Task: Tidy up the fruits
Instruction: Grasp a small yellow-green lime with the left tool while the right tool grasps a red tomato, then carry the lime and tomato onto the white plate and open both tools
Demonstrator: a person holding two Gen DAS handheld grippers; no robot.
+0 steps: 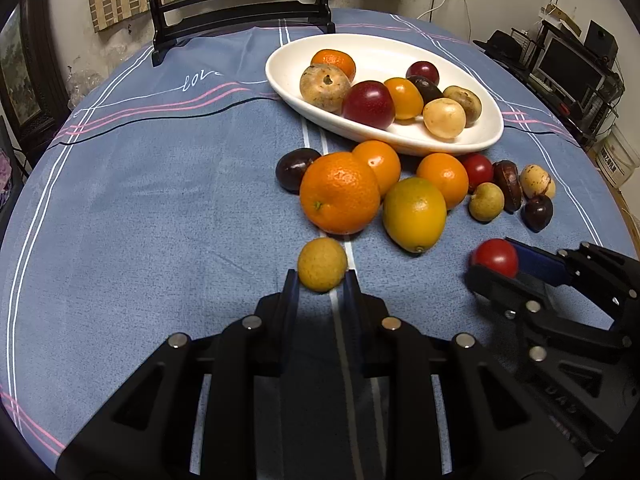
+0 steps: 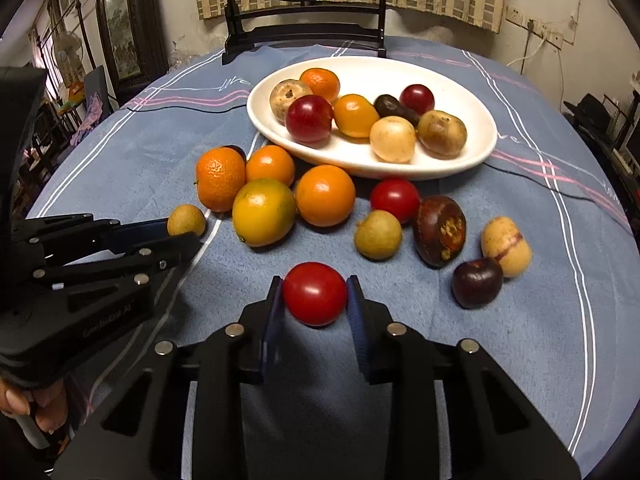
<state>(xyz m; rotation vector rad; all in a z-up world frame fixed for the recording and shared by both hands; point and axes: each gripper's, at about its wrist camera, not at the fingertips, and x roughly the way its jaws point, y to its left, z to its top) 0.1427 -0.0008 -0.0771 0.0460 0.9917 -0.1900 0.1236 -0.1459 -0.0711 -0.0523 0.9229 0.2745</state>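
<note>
Holding one fruit in each tool, you have both hand-held grippers low over the table (image 1: 140, 200), which is covered in a blue cloth with white and pink stripes. Your left hand-held gripper (image 1: 321, 278) is closed on a small yellow fruit (image 1: 322, 264), its two fingers pressing the fruit's sides just in front of the big orange (image 1: 340, 194). Your right hand-held gripper (image 2: 315, 296) is clamped on a red fruit (image 2: 315, 293), a blue pad touching it on each side; no earlier view is there to compare.

From the right wrist view, your left tool reaches in from the left edge, and your fingers (image 2: 44, 408) wrap its handle at the lower left corner.

Loose fruit lies between the two tools and the dish: the big orange, a yellow-green citrus (image 1: 414, 214) touching it, two smaller oranges behind them, a dark plum (image 1: 296, 168) to the left, another red fruit (image 2: 395, 199), a small greenish one (image 2: 378, 235), a brown one with a scarred patch (image 2: 440, 236), a pale spotted one (image 2: 506, 246) and a dark purple one (image 2: 477, 282) just beside it.

The white oval dish (image 1: 472, 80) sits farther back and already holds eight fruits, crowded toward its left half. A dark wooden stand (image 1: 240, 12) rises behind it at the table's far edge.
</note>
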